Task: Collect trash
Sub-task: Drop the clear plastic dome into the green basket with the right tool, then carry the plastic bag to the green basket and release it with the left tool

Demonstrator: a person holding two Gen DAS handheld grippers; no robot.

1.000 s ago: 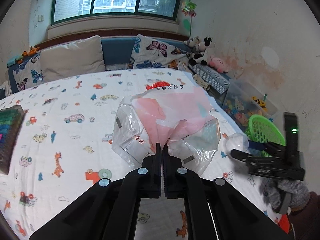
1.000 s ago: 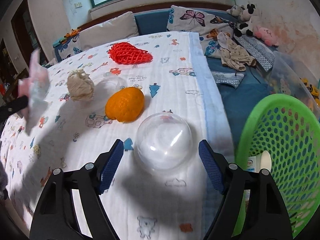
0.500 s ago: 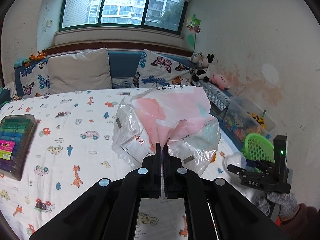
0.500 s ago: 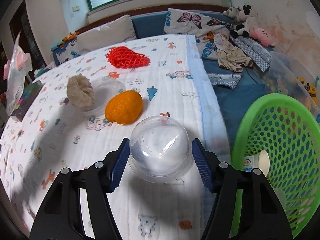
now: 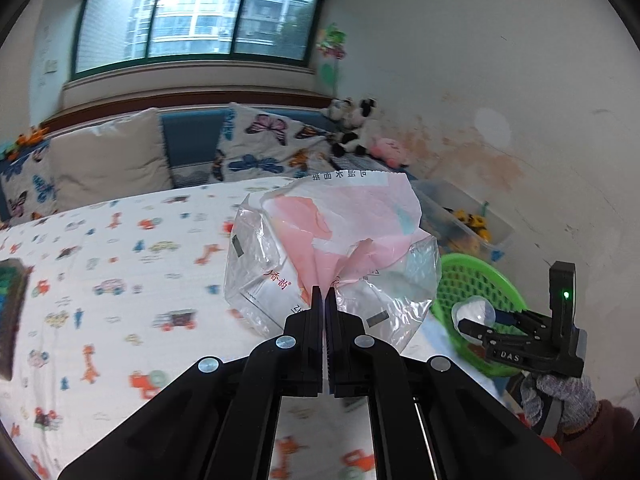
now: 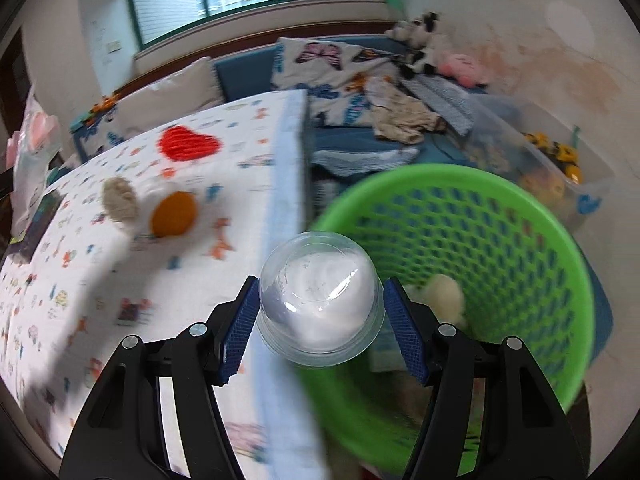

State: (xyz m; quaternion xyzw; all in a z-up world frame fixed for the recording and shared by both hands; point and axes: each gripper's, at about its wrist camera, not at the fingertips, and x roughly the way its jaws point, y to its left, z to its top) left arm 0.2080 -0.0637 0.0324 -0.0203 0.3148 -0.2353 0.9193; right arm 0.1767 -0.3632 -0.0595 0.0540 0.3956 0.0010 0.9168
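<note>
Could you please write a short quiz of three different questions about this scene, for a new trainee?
1. True or false: the left gripper is shut on the plastic wrapper.
2. What does the right gripper hold? A) orange peel B) clear plastic dome C) red net
3. What colour is the basket?

Key: 1 true. 2 B, the clear plastic dome, beside the basket's rim. 3 green.

Soft window (image 5: 196, 20) daylight; heavy motion blur, fisheye edges dark and bent.
</note>
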